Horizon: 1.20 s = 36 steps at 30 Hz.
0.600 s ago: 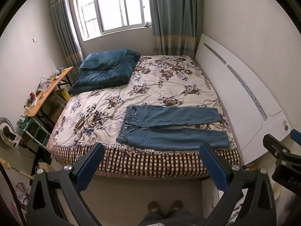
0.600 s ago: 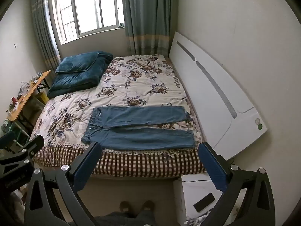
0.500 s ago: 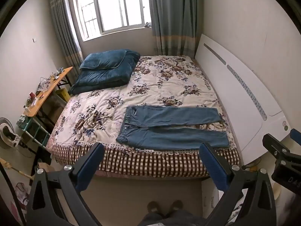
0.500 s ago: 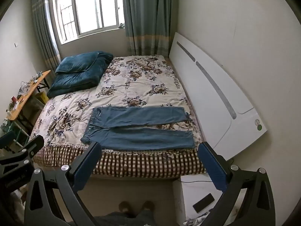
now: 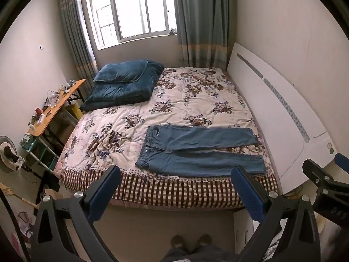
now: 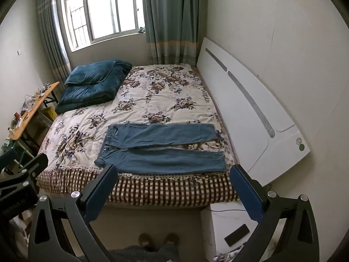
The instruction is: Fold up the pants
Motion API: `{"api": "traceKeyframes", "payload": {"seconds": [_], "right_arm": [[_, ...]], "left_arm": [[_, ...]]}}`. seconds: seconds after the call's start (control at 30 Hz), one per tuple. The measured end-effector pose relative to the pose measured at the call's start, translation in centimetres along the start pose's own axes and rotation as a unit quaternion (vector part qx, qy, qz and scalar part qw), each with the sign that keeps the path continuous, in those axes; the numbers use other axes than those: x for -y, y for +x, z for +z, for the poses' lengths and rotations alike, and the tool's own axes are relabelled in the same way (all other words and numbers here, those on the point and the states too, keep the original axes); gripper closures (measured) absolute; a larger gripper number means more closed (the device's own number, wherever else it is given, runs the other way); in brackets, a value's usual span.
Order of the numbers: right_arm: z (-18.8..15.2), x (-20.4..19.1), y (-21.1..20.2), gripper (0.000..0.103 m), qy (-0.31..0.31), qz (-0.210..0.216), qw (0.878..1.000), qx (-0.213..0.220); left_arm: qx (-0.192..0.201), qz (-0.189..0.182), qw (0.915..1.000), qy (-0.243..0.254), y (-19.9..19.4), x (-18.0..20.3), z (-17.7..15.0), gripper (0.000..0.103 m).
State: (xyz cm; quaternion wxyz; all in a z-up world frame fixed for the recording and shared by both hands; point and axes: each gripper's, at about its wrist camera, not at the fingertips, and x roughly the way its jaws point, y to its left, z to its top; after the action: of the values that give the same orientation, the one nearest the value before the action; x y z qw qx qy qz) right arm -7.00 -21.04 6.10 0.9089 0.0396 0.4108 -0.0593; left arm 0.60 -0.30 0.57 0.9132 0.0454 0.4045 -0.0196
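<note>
Blue jeans (image 5: 196, 150) lie flat on the near part of the floral bed (image 5: 185, 100), waistband to the left, both legs stretched to the right and slightly apart. They also show in the right wrist view (image 6: 161, 150). My left gripper (image 5: 175, 175) is open and empty, held high above the floor in front of the bed's near edge. My right gripper (image 6: 173, 174) is open and empty, at the same height, to the right of the left one. Both are well short of the jeans.
A folded dark blue quilt (image 5: 124, 85) lies at the bed's far left. A white headboard (image 5: 277, 118) runs along the right. A cluttered wooden desk (image 5: 54, 107) stands left. A white nightstand with a phone (image 6: 236, 234) stands at the near right.
Both views have shifted very slightly; the jeans sit a touch higher in the frames. Nothing on the bed has moved and both grippers stay open.
</note>
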Motion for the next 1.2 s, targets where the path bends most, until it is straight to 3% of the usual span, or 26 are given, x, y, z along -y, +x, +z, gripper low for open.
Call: {"api": "traceKeyframes", "payload": {"seconds": [1.2], "right_arm": [[0.1,0.0,-0.2,0.0,0.01,0.013,1.0,-0.005]], "left_arm": [[0.004,0.002,1.0,0.004,0.2,1.1,1.5,0.0]]}}
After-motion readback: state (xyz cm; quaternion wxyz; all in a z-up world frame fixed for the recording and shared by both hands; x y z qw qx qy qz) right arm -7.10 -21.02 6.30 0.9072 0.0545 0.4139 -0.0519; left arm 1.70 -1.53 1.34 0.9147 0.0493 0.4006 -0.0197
